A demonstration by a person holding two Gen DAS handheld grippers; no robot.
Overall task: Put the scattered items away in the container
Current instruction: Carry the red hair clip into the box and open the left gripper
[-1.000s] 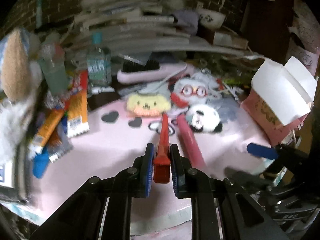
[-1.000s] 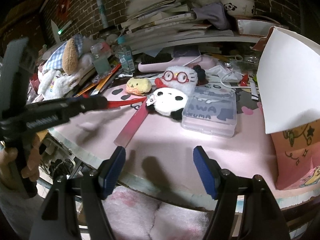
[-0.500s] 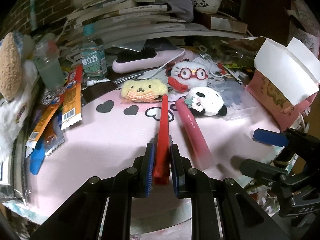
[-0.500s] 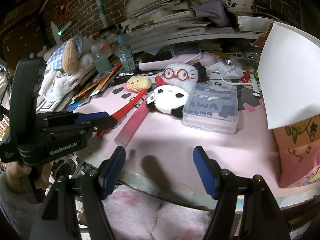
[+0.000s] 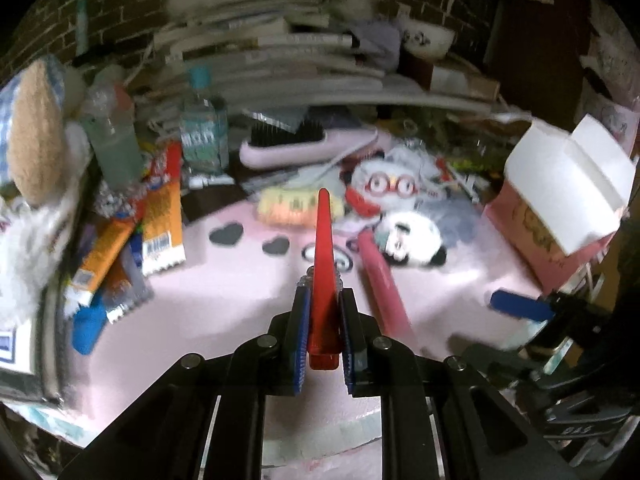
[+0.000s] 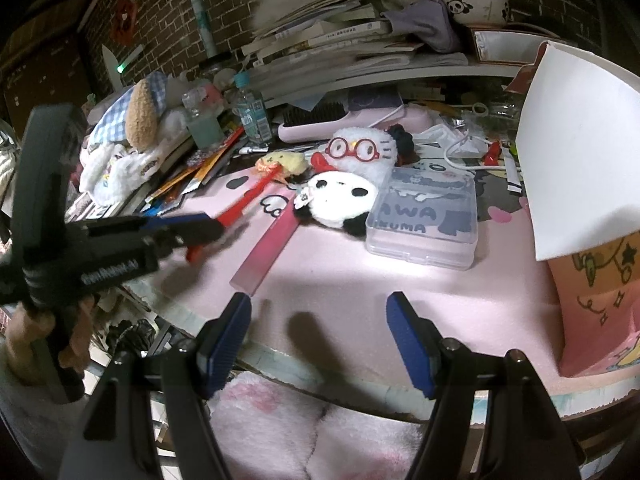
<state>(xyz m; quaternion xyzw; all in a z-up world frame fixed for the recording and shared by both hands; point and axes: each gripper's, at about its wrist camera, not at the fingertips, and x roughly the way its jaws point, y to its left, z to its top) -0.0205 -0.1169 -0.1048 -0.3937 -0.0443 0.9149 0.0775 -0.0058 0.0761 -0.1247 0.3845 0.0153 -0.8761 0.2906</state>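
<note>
My left gripper (image 5: 323,334) is shut on a long red clip (image 5: 323,256) and holds it above the pink table, its tip pointing at the yellow plush (image 5: 294,206). The left gripper also shows in the right wrist view (image 6: 208,230) with the red clip (image 6: 244,204). My right gripper (image 6: 320,334) is open and empty over the table's front edge. The pink paper bag (image 5: 560,200) with a white flap stands at the right; it also shows in the right wrist view (image 6: 592,280). A pink bar (image 6: 266,254), a panda plush (image 6: 340,200) and a white plush with red glasses (image 6: 362,152) lie on the table.
A clear plastic case (image 6: 424,220) lies beside the panda plush. A pink hairbrush (image 6: 352,120), bottles (image 6: 250,114), snack packets (image 5: 132,240) and stacked books (image 6: 332,36) crowd the back and left. A fluffy pink seat (image 6: 288,420) sits below the table's front edge.
My left gripper, still shut on the red clip, has lifted and swung with it; the view is blurred by motion. The right gripper has stayed open and barely moved.
</note>
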